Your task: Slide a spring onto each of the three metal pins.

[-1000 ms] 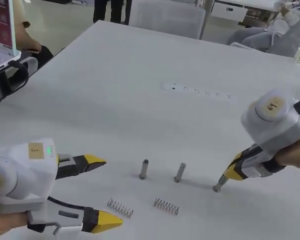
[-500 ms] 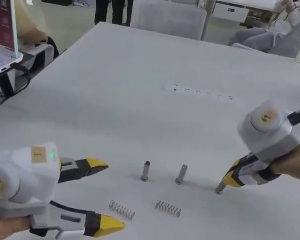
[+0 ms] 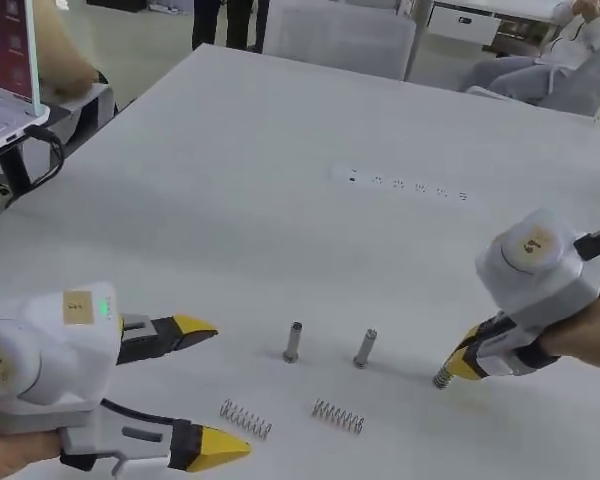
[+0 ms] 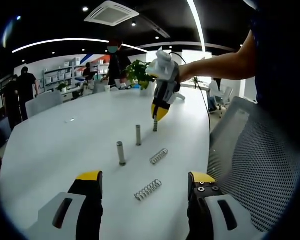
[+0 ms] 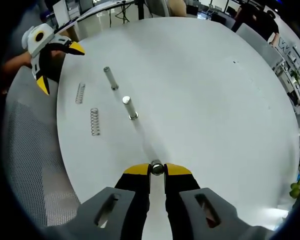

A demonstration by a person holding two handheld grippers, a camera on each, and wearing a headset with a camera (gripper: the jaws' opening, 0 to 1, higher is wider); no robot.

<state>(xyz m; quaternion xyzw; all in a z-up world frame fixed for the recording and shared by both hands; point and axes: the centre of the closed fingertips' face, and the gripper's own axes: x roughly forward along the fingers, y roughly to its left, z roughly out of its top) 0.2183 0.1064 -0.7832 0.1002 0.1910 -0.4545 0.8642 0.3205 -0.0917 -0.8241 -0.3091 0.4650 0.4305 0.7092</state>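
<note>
Three metal pins stand in a row on the white table (image 3: 280,150). The left pin (image 3: 293,341) and the middle pin (image 3: 365,348) are bare. A spring (image 3: 442,378) sits on the right pin, and my right gripper (image 3: 462,365) is shut on it from above. In the right gripper view the pin's top (image 5: 156,168) shows between the yellow tips of my right gripper (image 5: 157,170). Two loose springs (image 3: 245,418) (image 3: 337,415) lie in front of the pins. My left gripper (image 3: 210,388) hovers open at the lower left, one loose spring (image 4: 148,189) lying ahead of its jaws.
A flush row of sockets (image 3: 405,183) is set into the table beyond the pins. A laptop (image 3: 0,100) and cables sit off the left edge. Chairs (image 3: 340,35) and seated people are at the far end.
My right gripper has sunk lower along the right pin, pushing the spring down toward its base. The left gripper has stayed put.
</note>
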